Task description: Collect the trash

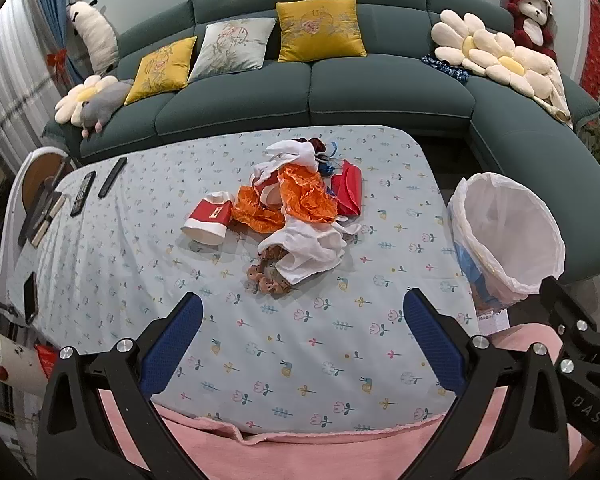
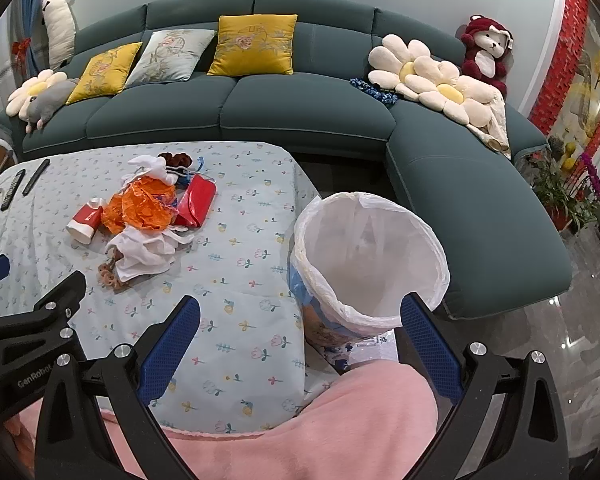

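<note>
Trash lies in 1 heap at the middle of the table — a red-and-white cup, orange wrapping, a red packet and white tissues touching each other. Nothing is collected yet, so the task seems to be at its first step. The next move probably calls for a reach forward to the near tissues. The left gripper hovers over the near table edge, jaws wide and empty. The right gripper is also wide and empty — it points at the lined bin beside the table.
</note>
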{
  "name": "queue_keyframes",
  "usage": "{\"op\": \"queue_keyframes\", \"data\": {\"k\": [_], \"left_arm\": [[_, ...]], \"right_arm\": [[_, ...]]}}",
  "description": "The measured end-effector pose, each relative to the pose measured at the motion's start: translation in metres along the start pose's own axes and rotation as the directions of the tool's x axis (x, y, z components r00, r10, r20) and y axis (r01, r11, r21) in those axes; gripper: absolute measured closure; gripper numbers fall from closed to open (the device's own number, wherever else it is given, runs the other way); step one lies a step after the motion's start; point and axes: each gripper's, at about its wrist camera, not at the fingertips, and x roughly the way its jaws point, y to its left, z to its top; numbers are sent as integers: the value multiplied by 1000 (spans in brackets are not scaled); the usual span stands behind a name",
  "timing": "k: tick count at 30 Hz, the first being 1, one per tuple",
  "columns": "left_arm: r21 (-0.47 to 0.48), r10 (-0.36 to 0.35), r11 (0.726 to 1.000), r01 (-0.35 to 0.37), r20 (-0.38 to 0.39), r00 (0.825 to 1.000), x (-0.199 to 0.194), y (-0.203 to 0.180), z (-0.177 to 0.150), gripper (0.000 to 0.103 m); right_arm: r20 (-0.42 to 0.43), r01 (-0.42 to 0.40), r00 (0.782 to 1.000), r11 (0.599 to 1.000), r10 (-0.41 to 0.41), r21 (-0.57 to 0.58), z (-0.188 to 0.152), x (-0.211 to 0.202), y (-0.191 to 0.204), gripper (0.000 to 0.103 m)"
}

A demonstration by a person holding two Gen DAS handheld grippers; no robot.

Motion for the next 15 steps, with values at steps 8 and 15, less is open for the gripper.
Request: {"op": "queue_keyframes", "data": {"k": [8,15], "left_arm": [[-51,1,999,-1,6,1000,17,24,-2,7],[-81,8,997,-8,-1,1000,47,55,-3,7]], "right_arm": [[-4,12,1000,1000,-12,1,-3,8,9,7],[-7,-8,1000,1000,8,11,3,24,25,7]]}}
